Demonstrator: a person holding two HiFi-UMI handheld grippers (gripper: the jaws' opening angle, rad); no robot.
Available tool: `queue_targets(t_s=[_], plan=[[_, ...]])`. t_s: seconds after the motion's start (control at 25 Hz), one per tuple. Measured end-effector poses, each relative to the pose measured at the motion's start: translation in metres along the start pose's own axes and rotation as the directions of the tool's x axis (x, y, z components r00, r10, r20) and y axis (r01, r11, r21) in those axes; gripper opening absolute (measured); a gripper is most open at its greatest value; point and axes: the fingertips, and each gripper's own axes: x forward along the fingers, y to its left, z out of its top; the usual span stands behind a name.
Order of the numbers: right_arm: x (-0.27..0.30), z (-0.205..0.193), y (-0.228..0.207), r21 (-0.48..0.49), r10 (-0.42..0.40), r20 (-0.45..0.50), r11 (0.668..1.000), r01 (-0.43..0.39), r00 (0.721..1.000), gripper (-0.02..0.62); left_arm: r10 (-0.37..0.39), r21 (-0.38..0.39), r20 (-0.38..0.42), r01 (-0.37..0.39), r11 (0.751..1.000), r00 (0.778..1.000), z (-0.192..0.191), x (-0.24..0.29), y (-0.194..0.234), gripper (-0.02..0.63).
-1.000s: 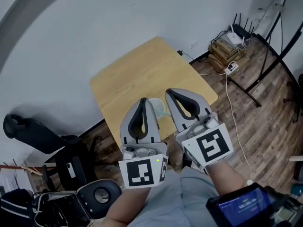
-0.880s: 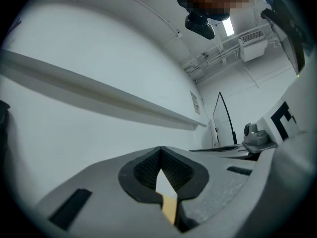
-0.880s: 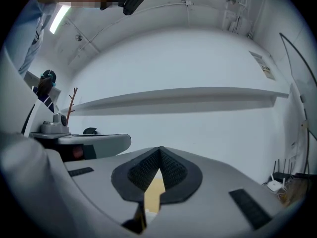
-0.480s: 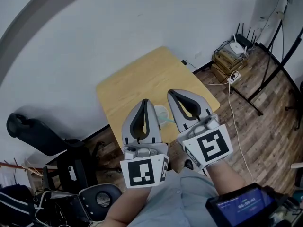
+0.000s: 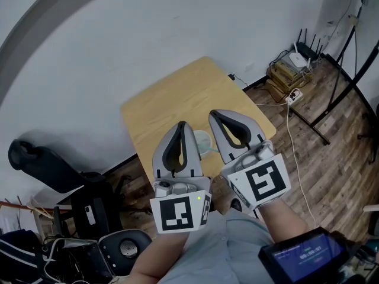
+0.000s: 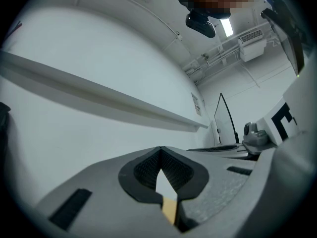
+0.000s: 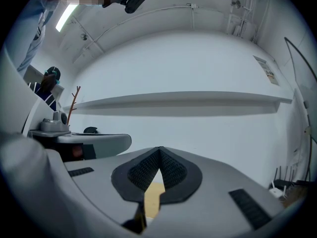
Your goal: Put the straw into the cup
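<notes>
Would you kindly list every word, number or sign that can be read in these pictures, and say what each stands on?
No text here is legible.
Blue-lit screen of the dark device: a pale line of characters, too blurred to read.
White notice on the wall: print too small to read.
Black-and-white square markers: patterns only, no letters.

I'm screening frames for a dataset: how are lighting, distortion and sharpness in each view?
Head view: even, soft light, sharp; wide-angle curves the wall, and the left gripper and right gripper hide most of the cup. Left gripper view: heavy fisheye, black corners, a bright ceiling lamp. Right gripper view: same fisheye, wall ledge bowed.
</notes>
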Motion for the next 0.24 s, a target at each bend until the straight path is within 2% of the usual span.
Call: queue_targets(t_s=[0.24], plan=[[-0.0014,-0.0004,-0.0026,0.008,0.001,0.003,1.0,-0.001,1.0,-0.002,-0.001,-0.001,0.001,0.001,1.0,1.0,-0.0004,0.0013,-0.0019,-0.002]])
